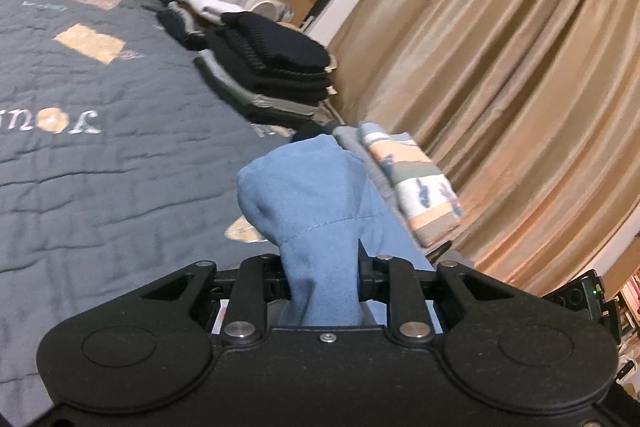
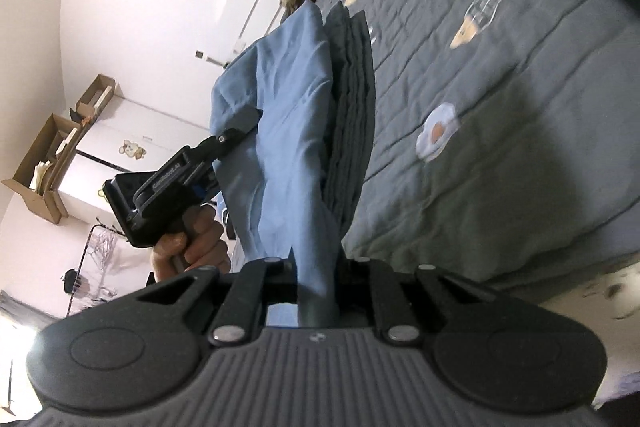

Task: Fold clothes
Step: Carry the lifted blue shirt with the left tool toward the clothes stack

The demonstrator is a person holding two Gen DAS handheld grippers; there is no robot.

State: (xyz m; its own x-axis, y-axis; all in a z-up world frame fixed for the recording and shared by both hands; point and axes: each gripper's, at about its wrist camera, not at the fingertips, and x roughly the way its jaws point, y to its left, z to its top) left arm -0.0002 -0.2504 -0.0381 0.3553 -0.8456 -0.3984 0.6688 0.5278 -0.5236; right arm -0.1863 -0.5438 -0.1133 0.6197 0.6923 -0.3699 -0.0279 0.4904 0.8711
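Both grippers are clamped on the same blue garment [image 2: 280,99], which hangs bunched in the air above the near edge of the bed: the left gripper [image 1: 323,267] pinches a gathered fold of it, and the right gripper [image 2: 318,267] pinches another part together with what looks like a dark grey ribbed layer [image 2: 350,115], though whether that is the garment's lining or a separate piece is hard to tell. In the right wrist view the left gripper [image 2: 240,131] shows again, its fingers buried in the cloth, with the person's hand [image 2: 192,239] on its handle. The main risk, as I judge it, is that the cloth is grabbed in clumps rather than by corners, so laying it down could leave wrinkles or a lopsided fold; a slack grip could also let one layer slide free. The grey quilt [image 1: 100,147] offers open room to the left. To the right, a folded striped towel [image 1: 416,183] lies near, and further back a stack of dark folded clothes [image 1: 276,67] crowds that edge beside the tan curtain [image 1: 500,67].
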